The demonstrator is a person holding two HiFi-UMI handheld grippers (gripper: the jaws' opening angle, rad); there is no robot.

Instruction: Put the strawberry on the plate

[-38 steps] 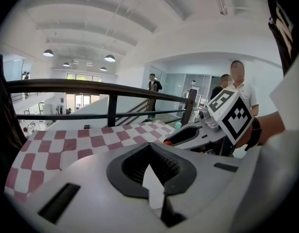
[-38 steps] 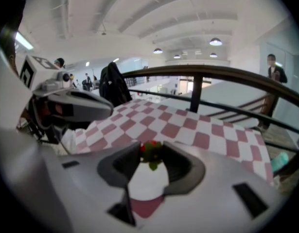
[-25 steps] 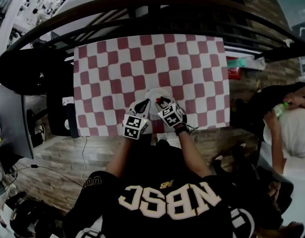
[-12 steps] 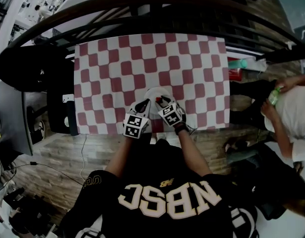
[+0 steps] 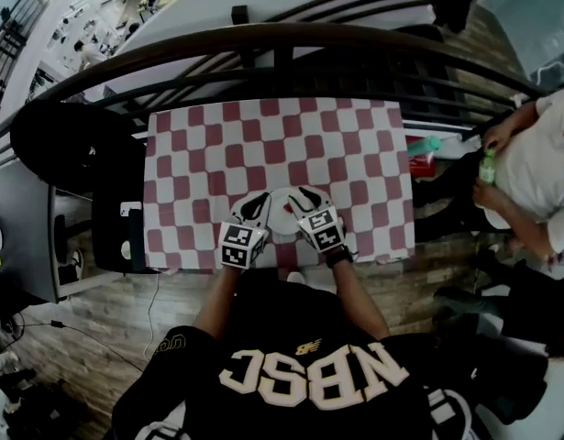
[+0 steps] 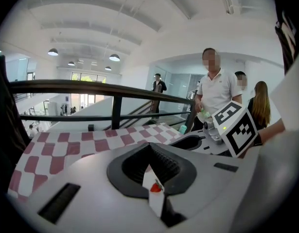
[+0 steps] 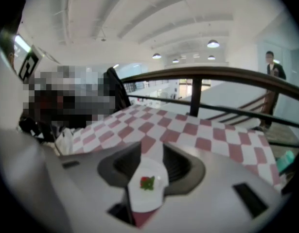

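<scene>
A small white plate (image 5: 281,214) lies on the checkered tablecloth (image 5: 263,145) near the front edge. The red strawberry (image 7: 148,182) with its green top lies on the plate (image 7: 144,199), apart from both grippers. My right gripper (image 5: 303,198) hovers at the plate's right side, open and empty. At the plate's left is my left gripper (image 5: 256,205), its jaws together and holding nothing. Only a thin sliver of plate (image 6: 157,204) and strawberry (image 6: 155,188) shows in the left gripper view.
A black railing (image 5: 282,39) curves along the table's far side. A person holding a green bottle (image 5: 486,166) stands at the right. A red item (image 5: 421,159) sits off the table's right edge. A black chair (image 5: 71,145) stands at the left.
The red strawberry seen at the right gripper's tips earlier now lies on the plate. Both grippers have drawn slightly back towards me. The person at the right has moved.
</scene>
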